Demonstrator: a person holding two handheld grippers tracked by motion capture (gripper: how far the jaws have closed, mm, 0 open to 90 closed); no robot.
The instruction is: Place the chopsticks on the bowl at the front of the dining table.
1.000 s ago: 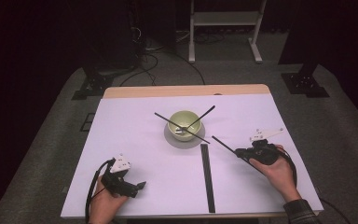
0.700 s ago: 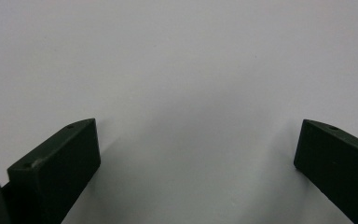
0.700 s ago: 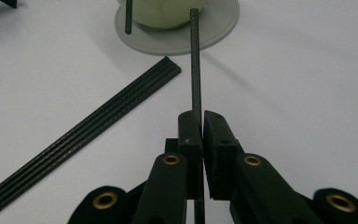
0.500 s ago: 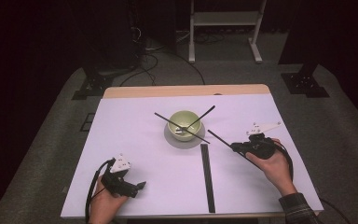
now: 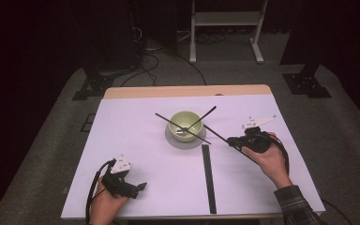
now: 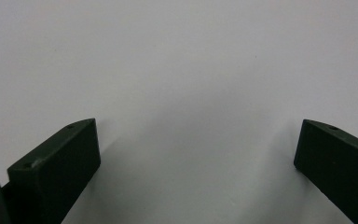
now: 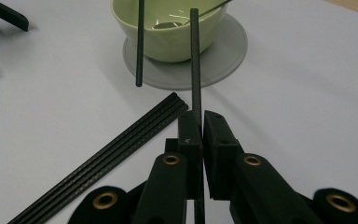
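Right tongs (image 7: 199, 135) clamped on black rod (image 7: 195, 60), tip aimed at green bowl (image 7: 168, 35) for loading. Left tongs (image 6: 196, 154) gaped apart, parked on desk (image 5: 136, 140).

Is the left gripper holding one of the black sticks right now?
No, the left gripper has its jaws wide apart over the bare white table, with nothing between them.
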